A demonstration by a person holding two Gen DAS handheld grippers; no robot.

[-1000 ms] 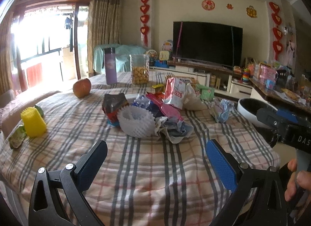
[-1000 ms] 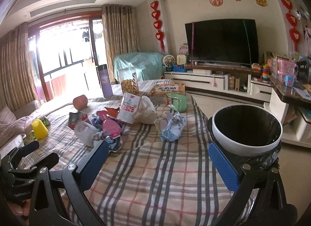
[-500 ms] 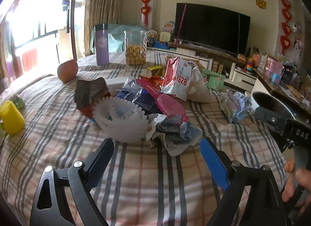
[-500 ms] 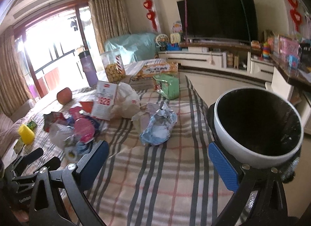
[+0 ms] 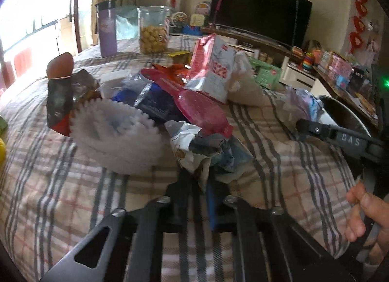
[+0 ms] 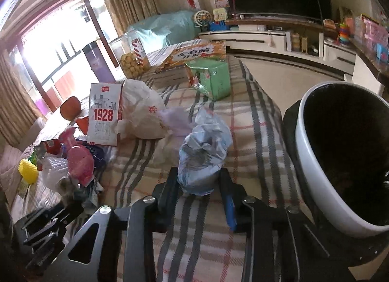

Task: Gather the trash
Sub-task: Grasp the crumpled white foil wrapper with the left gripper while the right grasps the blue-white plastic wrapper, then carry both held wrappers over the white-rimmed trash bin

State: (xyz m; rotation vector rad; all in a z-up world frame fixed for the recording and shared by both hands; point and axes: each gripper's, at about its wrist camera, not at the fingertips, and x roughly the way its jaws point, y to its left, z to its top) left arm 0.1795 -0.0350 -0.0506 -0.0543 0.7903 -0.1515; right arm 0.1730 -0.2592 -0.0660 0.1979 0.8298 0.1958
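White bin (image 6: 313, 160) dark inside; left claw (image 5: 203, 180) closing on wrapper (image 5: 194, 146), right claw (image 6: 198, 184) on bag (image 6: 201, 158).

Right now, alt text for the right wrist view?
The right tongs are closing around a crumpled blue-grey plastic bag on a plaid tablecloth. A white bin with a black liner stands just right of the table edge; more wrappers are piled to the left.

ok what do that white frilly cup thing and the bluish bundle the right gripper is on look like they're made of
White frilly cup: probably soft foam netting, matte and slightly translucent, going by its ribbed wall and scalloped rim. Bluish bundle: likely thin plastic film, perhaps a bag, judging by its glossy, sharply crumpled folds between the closing right gripper jaws.
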